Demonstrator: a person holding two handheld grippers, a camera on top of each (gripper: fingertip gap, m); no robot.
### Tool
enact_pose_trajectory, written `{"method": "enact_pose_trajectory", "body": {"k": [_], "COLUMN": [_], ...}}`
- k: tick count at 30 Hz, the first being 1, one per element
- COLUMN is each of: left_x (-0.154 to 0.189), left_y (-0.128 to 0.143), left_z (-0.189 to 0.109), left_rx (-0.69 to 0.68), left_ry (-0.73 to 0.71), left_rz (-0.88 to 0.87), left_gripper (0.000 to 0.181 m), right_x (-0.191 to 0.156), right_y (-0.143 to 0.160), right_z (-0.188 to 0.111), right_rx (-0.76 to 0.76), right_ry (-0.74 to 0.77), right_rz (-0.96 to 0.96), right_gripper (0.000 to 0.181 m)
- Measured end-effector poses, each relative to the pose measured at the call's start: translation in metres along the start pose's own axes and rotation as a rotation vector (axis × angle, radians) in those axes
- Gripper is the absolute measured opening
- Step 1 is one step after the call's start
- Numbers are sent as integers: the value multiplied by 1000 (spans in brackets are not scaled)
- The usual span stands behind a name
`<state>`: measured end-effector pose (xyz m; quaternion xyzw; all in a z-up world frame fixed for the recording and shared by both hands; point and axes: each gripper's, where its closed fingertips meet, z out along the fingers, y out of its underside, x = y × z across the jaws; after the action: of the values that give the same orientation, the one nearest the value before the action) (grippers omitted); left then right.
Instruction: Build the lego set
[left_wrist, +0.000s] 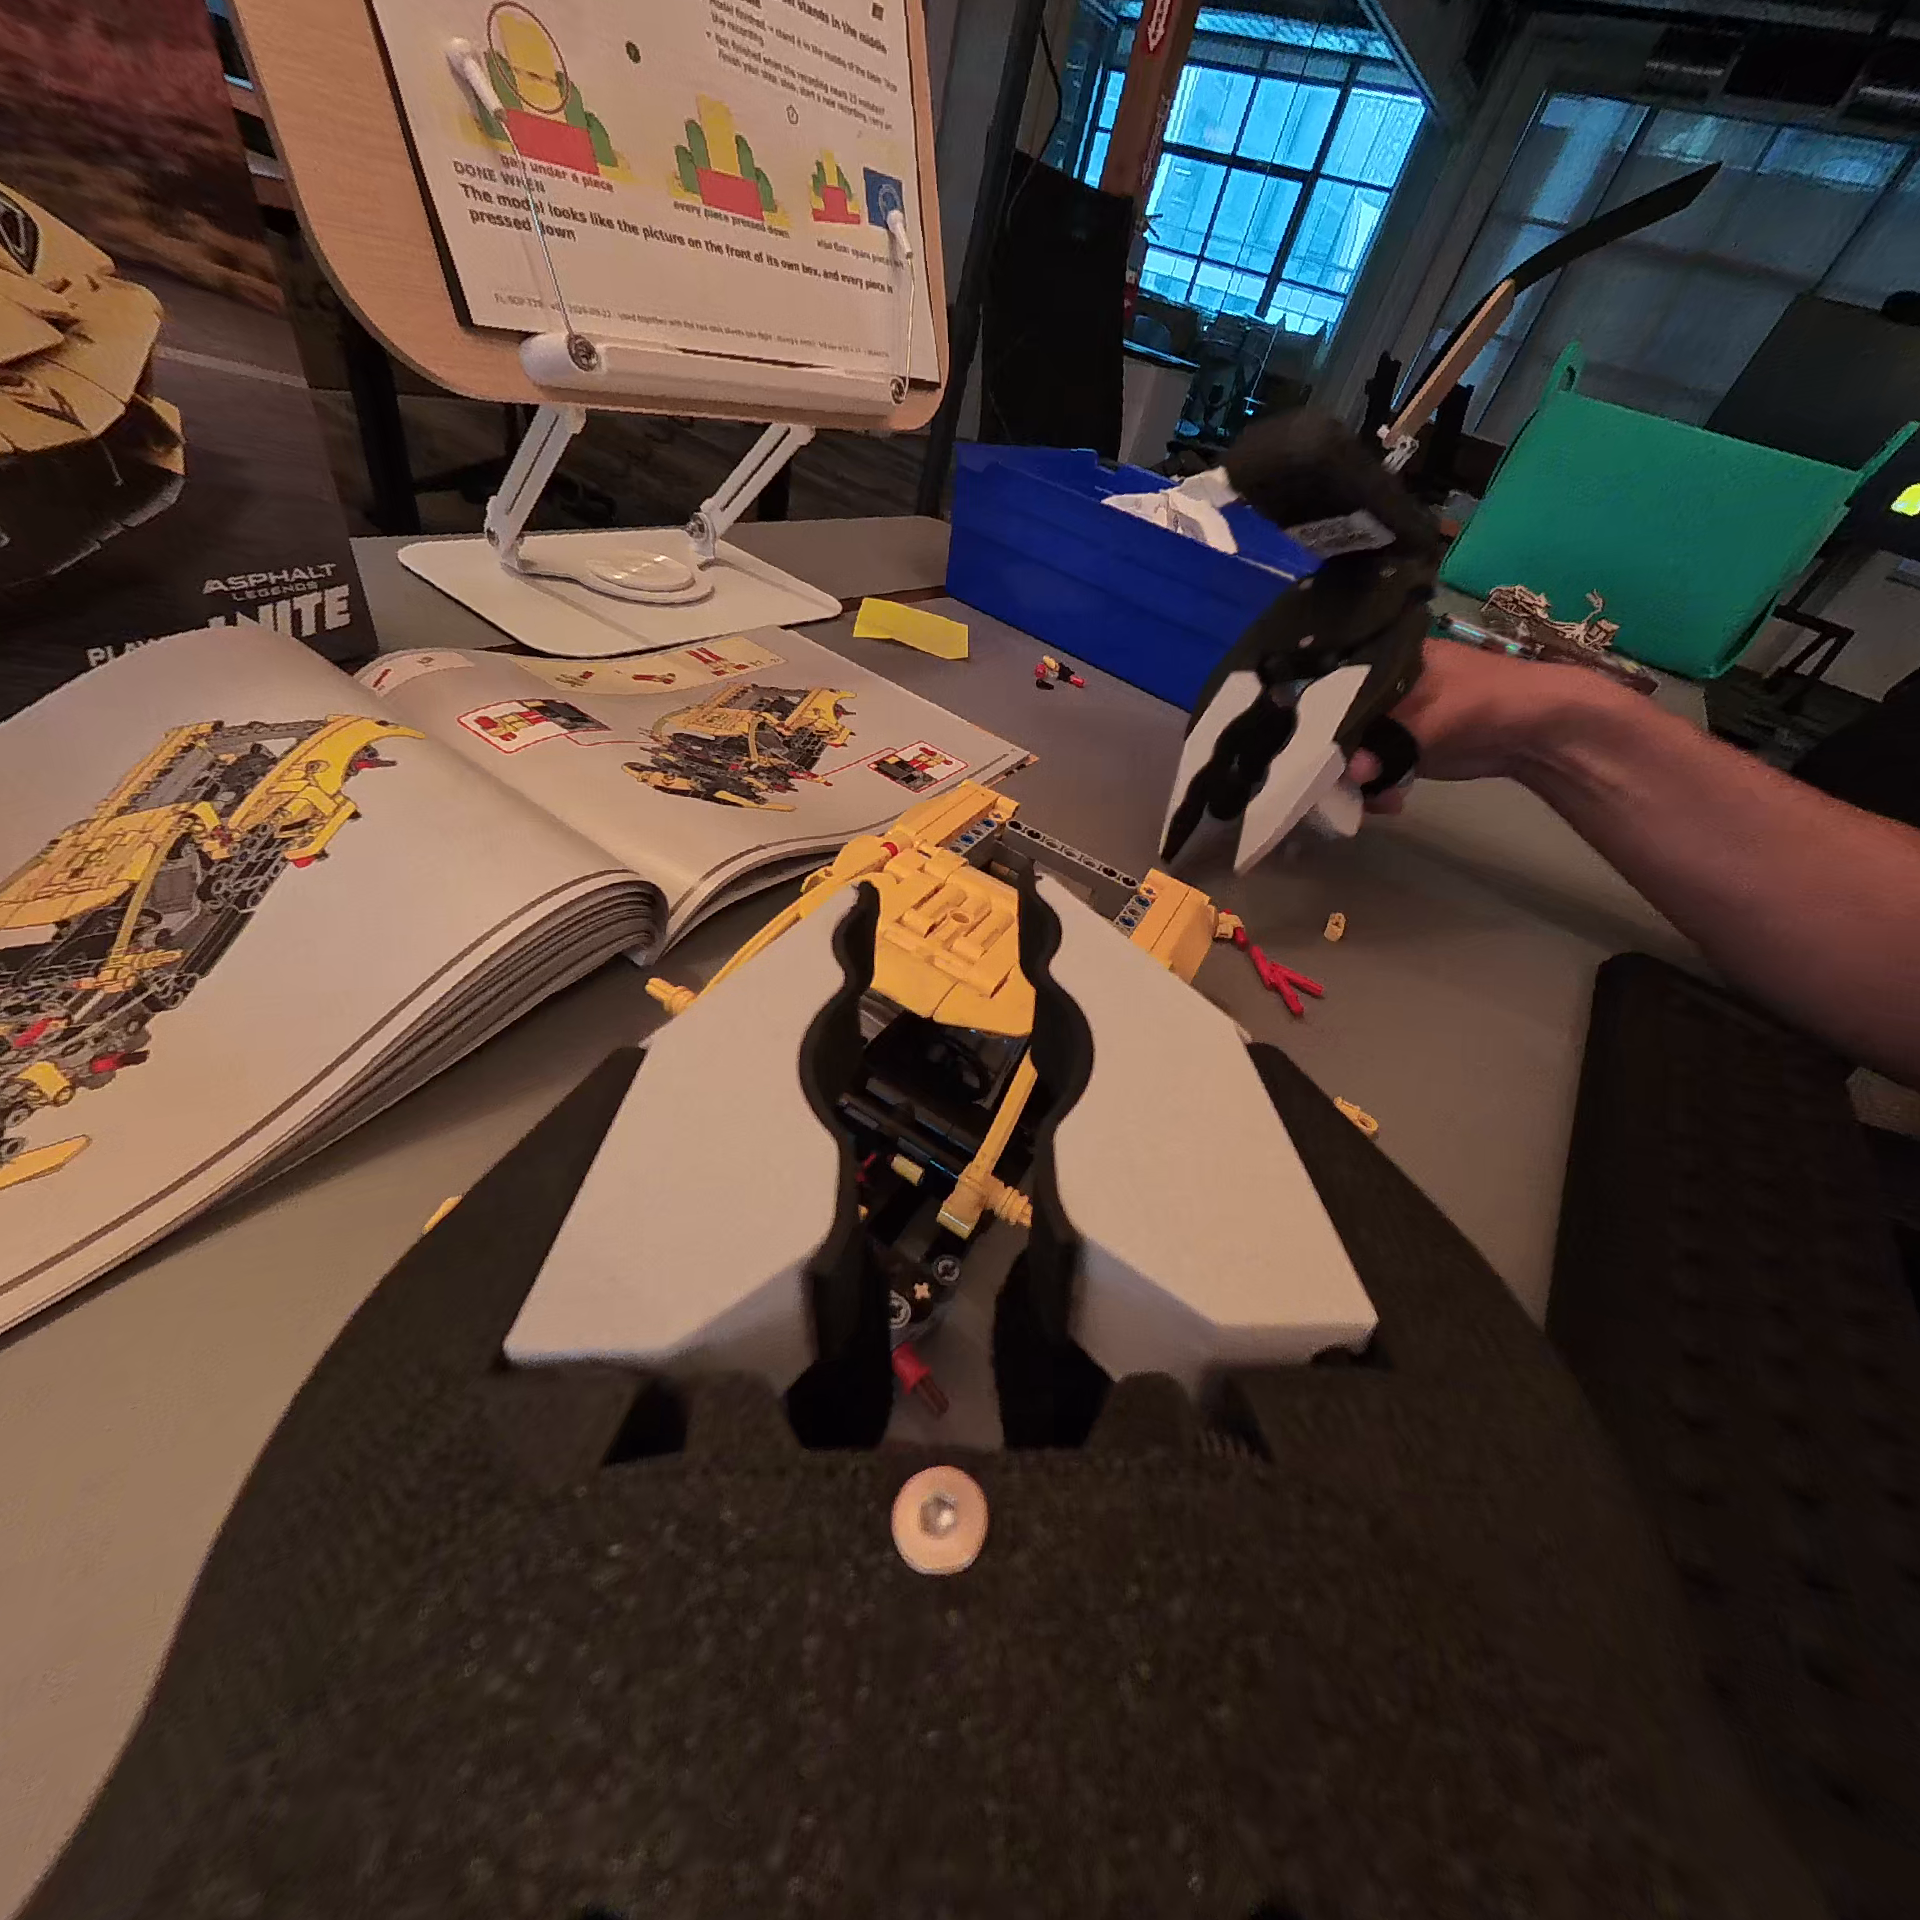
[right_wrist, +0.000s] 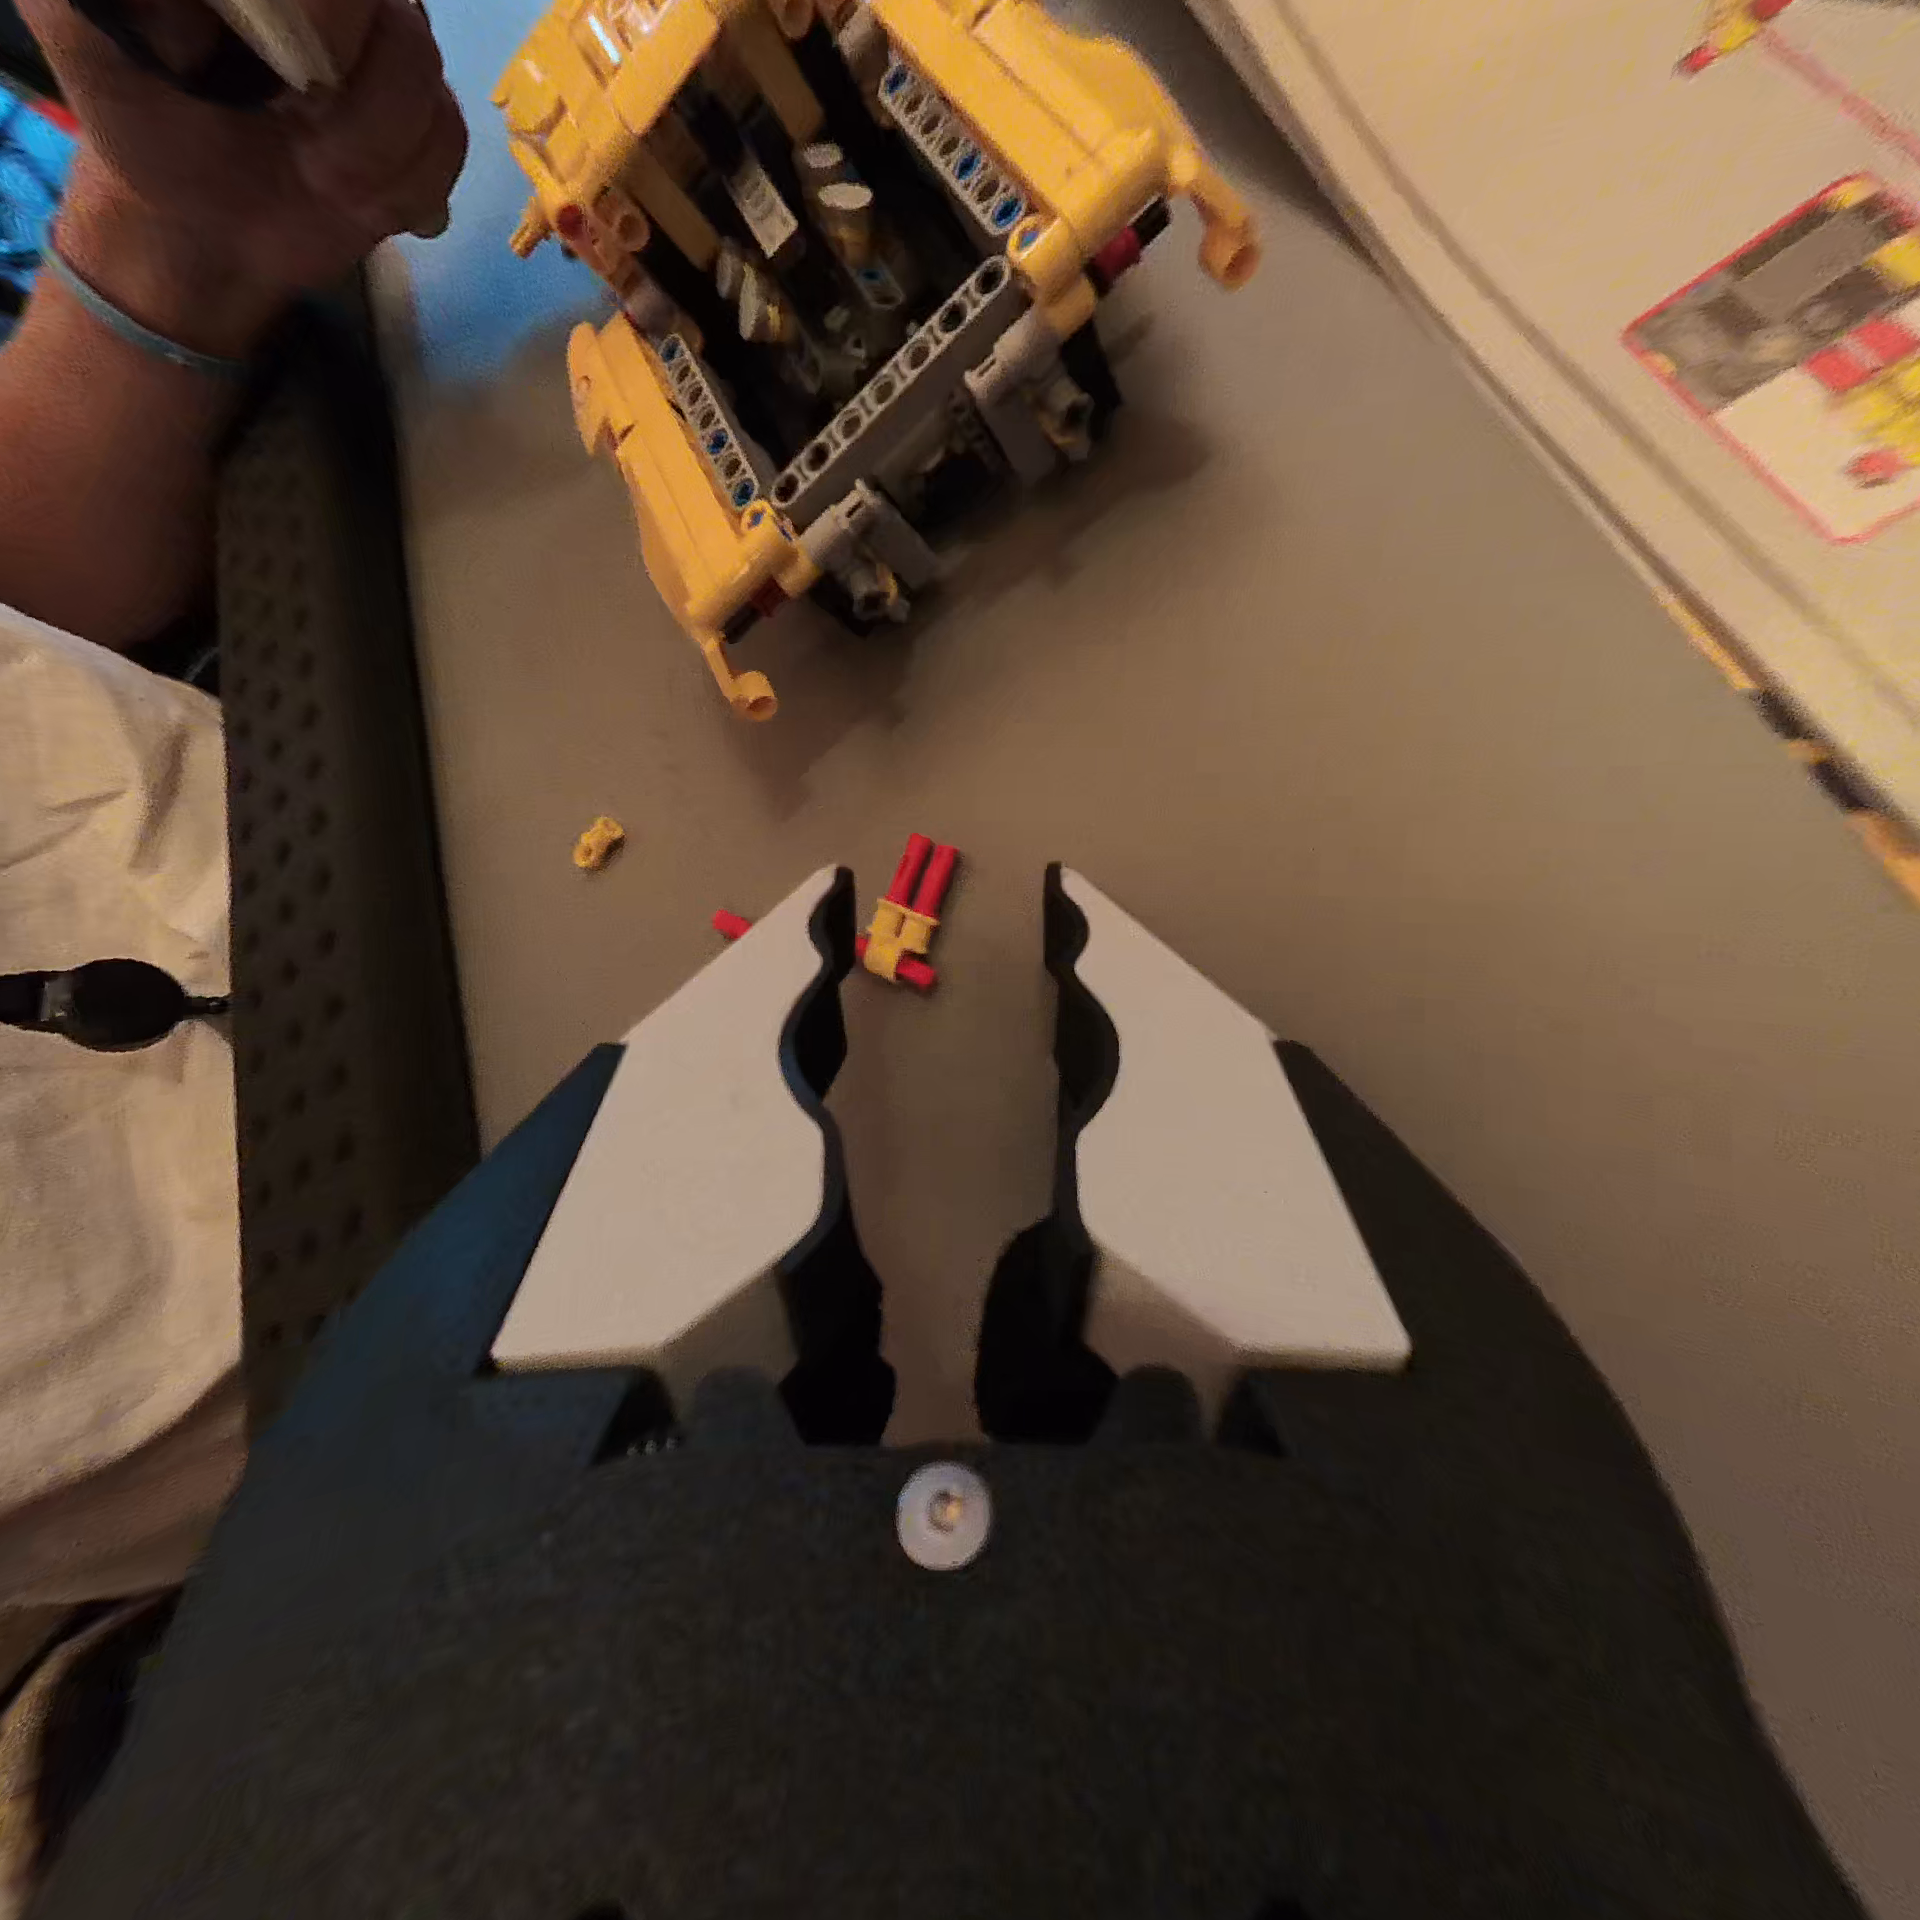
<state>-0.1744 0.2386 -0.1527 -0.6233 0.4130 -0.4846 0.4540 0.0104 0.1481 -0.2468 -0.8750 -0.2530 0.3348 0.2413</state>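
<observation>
An open instruction booklet (left_wrist: 343, 862) is laid flat at the left of the grey tabletop (left_wrist: 1455, 935), with a page stand (left_wrist: 623, 208) behind it; the part-built yellow model (left_wrist: 966, 925) is seated just right of the booklet's near corner. The left claw (left_wrist: 940, 914) is spread on either side of the model's body, its pale fingers (left_wrist: 727, 1122) set along both flanks; whether the pads are actually pressed against the bricks cannot be told, so it is judged to be steadying the model rather than lifting it.

Further right, the right claw (right_wrist: 948, 883) is held low over the tabletop with a clear gap between its tips and nothing in it; a small yellow-and-red connector piece (right_wrist: 906, 914) is seen lying just beside the inner edge of one finger, between the tips but off centre. A loose yellow bush (right_wrist: 598, 842) is lying apart from it, nearer the tabletop's dark edge, and another red pin (right_wrist: 729, 923) is partly hidden behind that same finger.

The step in hand is judged to be the pick-up of the connector piece; it would be done best if the claw were shifted sideways until the piece is centred, the tips brought down to touch the tabletop, and the yellow block taken across its flat sides rather than by the round red pins, which could roll or twist out; the closing should be slow, so that the piece is not flicked away; the model should be kept braced so that the open frame end is presented for fitting.
</observation>
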Motion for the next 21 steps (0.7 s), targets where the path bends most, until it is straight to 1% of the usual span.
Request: {"method": "enact_pose_trajectory", "body": {"k": [2,4,6,8,9,11,13,14,15,17,18,21], "left_x": [-1,-1,-1,1,3,5,6,7,7,8,9,10], "left_y": [1,2,2,2,3,5,7,7,7,8,7,7], "left_z": [0,-1,0,1,2,4,5,5,5,5,5,5], "left_rx": [-3,-7,-7,-11,-16,-28,-35,-37,-38,-38,-37,-34], "left_ry": [-3,-9,-8,2,7,14,16,15,14,16,19,24], "left_rz": [1,5,9,9,10,17,29,35,40,41,38,32], "left_gripper": [27,27,27,27,27,27,27,27,27,26,26,26], "right_x": [-4,-21,-41,-57,-60,-65,-82,-92,-96,-91,-92,-103], "right_y": [-1,7,17,26,31,34,27,26,29,36,37,29], "right_z": [-15,-23,-16,-2,3,10,21,29,38,48,52,58], "right_rx": [21,11,30,78,94,144,204,206,167,80,55,58], "right_ry": [80,164,234,289,334,415,390,370,376,460,465,413], "right_rz": [-23,-74,-94,-53,-45,-23,4,-1,-18,-64,-80,-89], "right_gripper": [37,36,33,28,30,26,27,28,28,26,26,25]}}
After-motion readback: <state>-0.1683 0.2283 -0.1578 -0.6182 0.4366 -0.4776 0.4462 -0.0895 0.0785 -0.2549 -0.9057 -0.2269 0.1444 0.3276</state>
